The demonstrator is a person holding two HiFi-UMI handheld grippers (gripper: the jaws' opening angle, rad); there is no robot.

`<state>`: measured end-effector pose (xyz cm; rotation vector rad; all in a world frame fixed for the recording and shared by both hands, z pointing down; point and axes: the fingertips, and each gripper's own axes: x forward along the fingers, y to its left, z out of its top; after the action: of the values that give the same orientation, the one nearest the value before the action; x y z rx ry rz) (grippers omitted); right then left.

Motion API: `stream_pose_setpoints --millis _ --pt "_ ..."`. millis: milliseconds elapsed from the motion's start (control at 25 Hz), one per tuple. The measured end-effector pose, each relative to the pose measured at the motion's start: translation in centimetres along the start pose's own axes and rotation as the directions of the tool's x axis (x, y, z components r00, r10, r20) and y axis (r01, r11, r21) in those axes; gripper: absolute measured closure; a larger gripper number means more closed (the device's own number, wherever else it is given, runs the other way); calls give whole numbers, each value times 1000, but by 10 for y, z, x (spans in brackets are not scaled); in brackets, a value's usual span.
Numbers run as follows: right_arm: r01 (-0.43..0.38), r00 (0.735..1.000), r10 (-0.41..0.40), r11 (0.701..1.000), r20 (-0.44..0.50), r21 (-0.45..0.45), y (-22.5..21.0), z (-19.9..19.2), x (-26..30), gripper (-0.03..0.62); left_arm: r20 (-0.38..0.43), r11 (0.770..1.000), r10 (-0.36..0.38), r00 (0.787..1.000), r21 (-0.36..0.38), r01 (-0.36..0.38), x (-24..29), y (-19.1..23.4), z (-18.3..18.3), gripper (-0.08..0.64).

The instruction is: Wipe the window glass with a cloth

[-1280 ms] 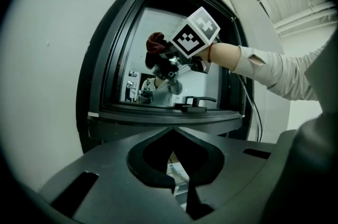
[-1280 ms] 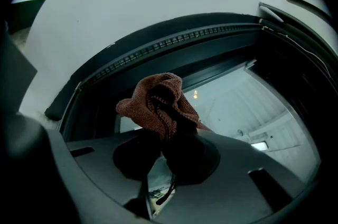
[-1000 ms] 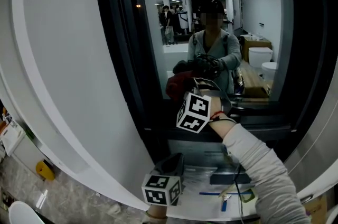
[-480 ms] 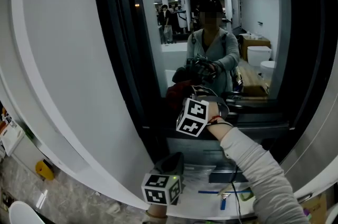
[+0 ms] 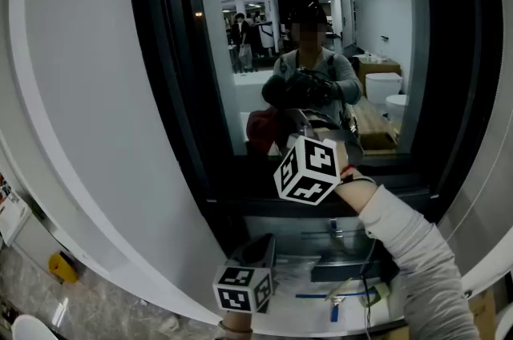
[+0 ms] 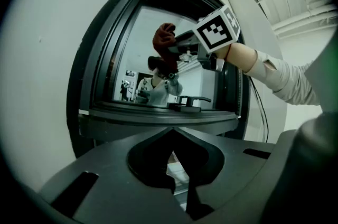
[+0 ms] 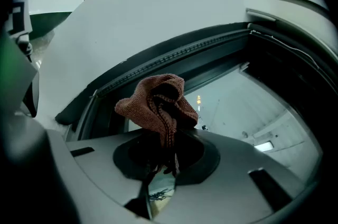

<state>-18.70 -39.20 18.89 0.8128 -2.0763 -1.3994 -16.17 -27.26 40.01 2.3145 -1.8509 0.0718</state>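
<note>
cloth [image 7: 157,105], rust-red and bunched, stands up past the tips of the right gripper [image 7: 161,157], whose jaws are pinched together on its lower folds. the bundle sits right at the window glass [image 5: 377,34] just ahead of those jaws, low on the pane. a dark window frame [image 5: 172,90] rings the glass, with a white wall [image 5: 88,90] curving off to the jaws' left. the pane mirrors a bright room with ceiling lights. the left gripper [image 6: 171,165] hangs lower, its jaws drawn almost together with only a sliver between them and nothing held. beyond and above them lie the dark sill [image 6: 158,112] and a window handle [image 6: 193,100].
</note>
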Motion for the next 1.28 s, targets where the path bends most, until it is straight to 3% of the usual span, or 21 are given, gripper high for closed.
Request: stream_pose_setpoints --millis 240,600,760,1080,1200,1280 --pt "151 988 -151 986 6 -67 -93 1 -41 531 -8 999 -34 999 11 34 15 -10 1 555" --pt "365 925 -380 908 -33 -208 -226 0 -83 531 -12 997 -69 998 22 69 39 -15 5 555" --pt "435 883 -467 855 -54 -283 -275 -5 -90 531 -14 997 -78 997 21 78 48 -17 7 555" --pt "598 769 -637 746 -54 -293 -373 2 -111 531 -10 995 -93 996 22 93 65 -14 11 555" --pt "641 734 -675 725 -74 -252 -401 5 -117 531 -11 995 -94 996 24 94 71 -10 12 555" --pt "645 725 -680 725 -105 -240 -411 0 -115 531 -9 995 -92 996 24 92 74 -8 13 555"
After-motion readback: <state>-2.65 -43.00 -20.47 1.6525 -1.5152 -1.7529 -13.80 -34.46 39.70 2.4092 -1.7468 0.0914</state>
